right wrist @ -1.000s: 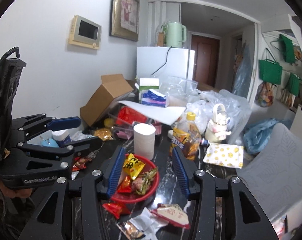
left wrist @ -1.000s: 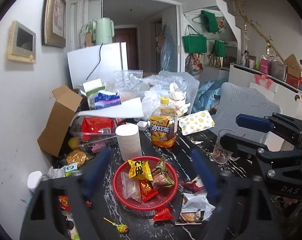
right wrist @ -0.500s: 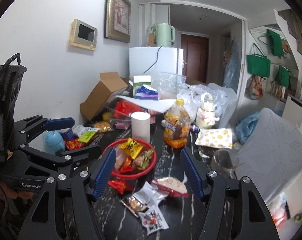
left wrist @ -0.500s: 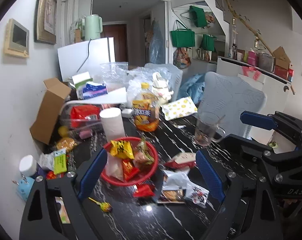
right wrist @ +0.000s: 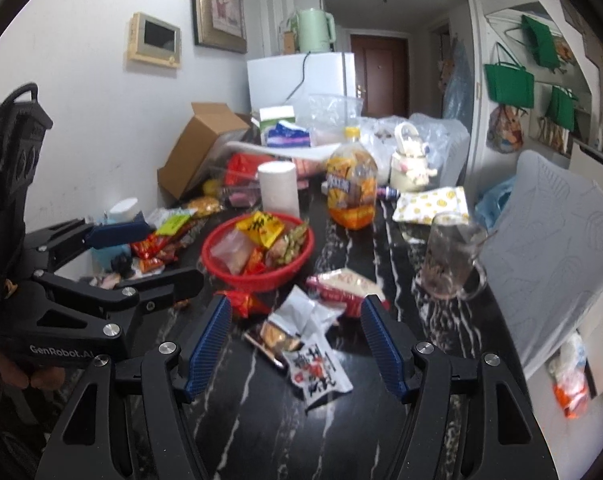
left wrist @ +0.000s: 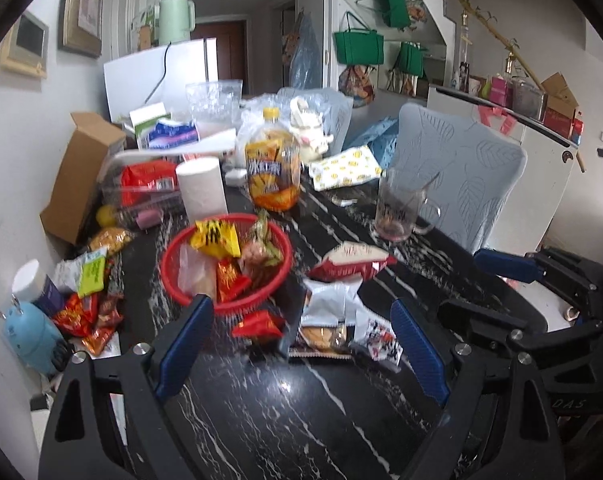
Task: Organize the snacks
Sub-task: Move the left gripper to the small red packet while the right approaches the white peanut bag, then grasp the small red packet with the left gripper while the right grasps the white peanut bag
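Although both views are smeared with motion blur, the clutter on the black marble table can mostly be sorted out; the print on the loose packets cannot be read. At the far end, plastic bags and a cardboard box hide whatever lies behind them, and the snacks by the wall are partly cut off by the left gripper's frame.

Compared with a second ago, both grippers sit lower and closer to the tabletop, so the red basket, which was framed between the left fingers, now lies ahead of them and to the left. The right gripper's gap is visibly wider than it was. A glass mug, barely seen before, now stands in full view near the chair.

The left gripper tilts down toward the table with its jaws spread wide and nothing pressed between the pads; a small red packet and a torn white wrapper lie on the table in the space ahead of it. The right gripper also angles downward, jaws apart and empty, above a crumpled white wrapper and a printed sachet. A red-and-white packet lies just beyond. The basket already holds several snacks, including a yellow bag.
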`<state>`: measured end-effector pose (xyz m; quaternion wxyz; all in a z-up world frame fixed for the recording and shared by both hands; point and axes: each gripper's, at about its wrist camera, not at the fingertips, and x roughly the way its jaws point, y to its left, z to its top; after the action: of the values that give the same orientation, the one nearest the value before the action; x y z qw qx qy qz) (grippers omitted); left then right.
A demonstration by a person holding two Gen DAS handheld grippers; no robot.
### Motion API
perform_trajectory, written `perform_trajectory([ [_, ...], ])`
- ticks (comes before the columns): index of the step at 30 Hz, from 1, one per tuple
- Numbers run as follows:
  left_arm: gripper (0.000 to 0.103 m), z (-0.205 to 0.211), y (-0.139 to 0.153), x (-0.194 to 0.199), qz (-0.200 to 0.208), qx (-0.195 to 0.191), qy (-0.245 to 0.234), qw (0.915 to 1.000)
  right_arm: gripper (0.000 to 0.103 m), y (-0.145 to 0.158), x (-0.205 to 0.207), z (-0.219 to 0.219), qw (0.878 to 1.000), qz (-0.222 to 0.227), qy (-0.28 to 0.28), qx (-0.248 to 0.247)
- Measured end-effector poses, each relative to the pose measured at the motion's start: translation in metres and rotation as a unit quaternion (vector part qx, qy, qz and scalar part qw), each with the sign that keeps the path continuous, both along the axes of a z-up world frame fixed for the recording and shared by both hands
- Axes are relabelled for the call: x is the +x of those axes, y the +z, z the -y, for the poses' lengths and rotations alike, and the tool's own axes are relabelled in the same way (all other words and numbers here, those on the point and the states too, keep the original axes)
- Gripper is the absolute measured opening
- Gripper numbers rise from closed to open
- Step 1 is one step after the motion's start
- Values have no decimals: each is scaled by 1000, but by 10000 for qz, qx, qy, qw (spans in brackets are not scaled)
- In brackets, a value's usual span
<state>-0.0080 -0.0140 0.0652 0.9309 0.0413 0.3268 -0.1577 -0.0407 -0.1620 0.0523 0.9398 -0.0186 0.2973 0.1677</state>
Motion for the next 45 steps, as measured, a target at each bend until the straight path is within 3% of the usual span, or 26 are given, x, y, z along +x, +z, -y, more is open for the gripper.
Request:
perform_trajectory([
  [9,90,-11,-45,12,-664,-202,85,9976,68,-48,13,-2,9980,-620,122,19],
  [16,90,-15,-64,25,-696,-188,193,9972,68,-78,36,-7,9944,-1027,235,-59],
  [25,90,-11,-68,53,-609,-104,372,9974,73,-105,69,-1,9906,-1324,321,-90],
  [32,90,-12,-78,84,-885,-199,431,9949,73,-116,85,2,9858,-1610,458,115],
  [38,90,-10,-94,103,-1052,-55,465,9934,73,-122,96,7,9823,-1819,404,193],
  [45,90,-9,-99,106,-971,70,533,9938,73,-128,100,10,9801,-1948,358,146],
])
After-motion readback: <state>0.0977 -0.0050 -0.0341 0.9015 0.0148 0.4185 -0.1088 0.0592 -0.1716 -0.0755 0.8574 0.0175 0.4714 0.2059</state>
